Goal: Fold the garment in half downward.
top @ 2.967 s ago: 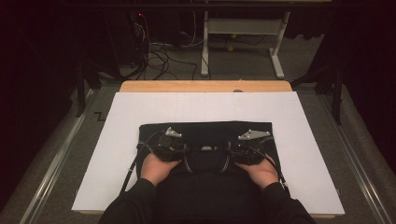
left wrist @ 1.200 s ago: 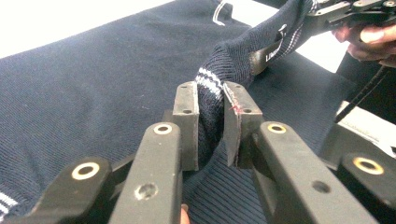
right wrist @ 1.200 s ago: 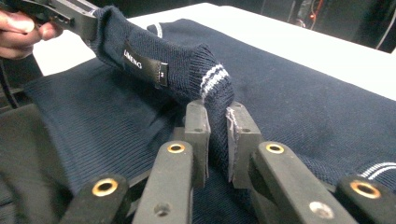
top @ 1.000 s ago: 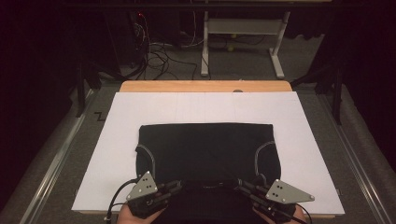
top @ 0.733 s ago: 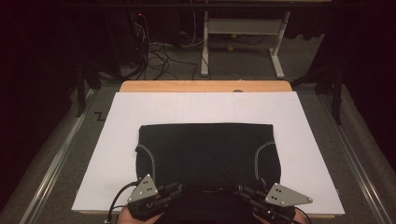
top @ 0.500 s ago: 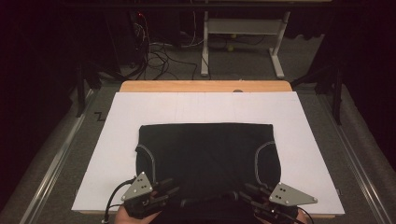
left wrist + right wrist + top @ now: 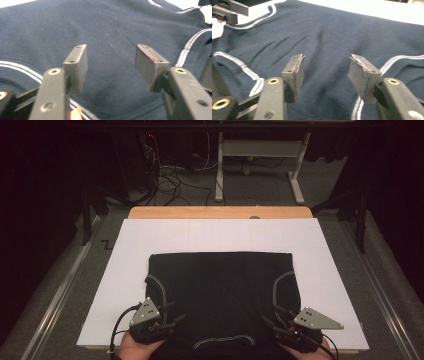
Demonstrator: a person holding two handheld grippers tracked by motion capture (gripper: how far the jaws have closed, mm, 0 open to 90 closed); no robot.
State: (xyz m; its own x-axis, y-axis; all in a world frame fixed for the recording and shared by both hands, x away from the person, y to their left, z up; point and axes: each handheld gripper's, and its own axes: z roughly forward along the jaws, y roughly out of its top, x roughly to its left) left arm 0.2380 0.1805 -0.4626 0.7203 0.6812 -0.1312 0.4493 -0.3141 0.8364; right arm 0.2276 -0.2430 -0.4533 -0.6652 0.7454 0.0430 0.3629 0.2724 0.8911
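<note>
Dark navy knit with white-striped trim: a garment [image 7: 222,295] is laid flat on the white sheet [image 7: 125,270] covering the table, its near hem at the table's front edge. At the near left corner the left gripper [image 7: 170,319] is seen, jaws just opened and parted, nothing pinched between them; cloth lies beneath. At the near right corner the right gripper [image 7: 272,322] is likewise released, jaws just opened, pads clear of the fabric. Beyond the garment, bare sheet, then a wooden table edge [image 7: 220,212]. Farther off, cables [image 7: 170,175] are seen on the floor.
</note>
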